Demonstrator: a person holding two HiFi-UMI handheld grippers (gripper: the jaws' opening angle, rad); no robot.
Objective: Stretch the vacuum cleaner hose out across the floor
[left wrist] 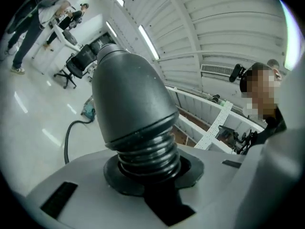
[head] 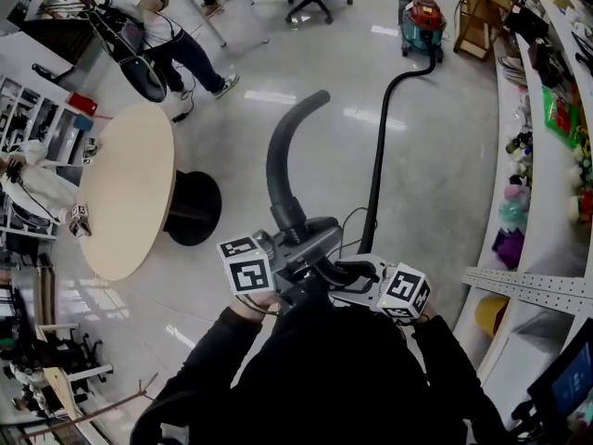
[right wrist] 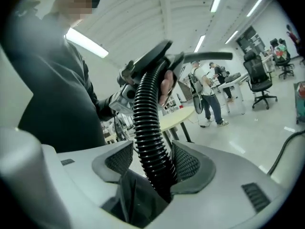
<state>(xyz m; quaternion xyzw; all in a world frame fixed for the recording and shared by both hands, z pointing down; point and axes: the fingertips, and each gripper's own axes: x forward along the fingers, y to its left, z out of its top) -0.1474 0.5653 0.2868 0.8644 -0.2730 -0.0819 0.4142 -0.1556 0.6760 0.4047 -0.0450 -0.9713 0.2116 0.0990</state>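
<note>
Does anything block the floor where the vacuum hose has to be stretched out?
Nothing visible does. The hose runs over bare floor to the vacuum cleaner; the round table stands off to its left and the shelves to its right, both apart from it.

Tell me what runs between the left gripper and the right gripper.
A short stretch of black ribbed vacuum hose, rising from the right gripper to the left gripper. The right gripper view shows it best.
</note>
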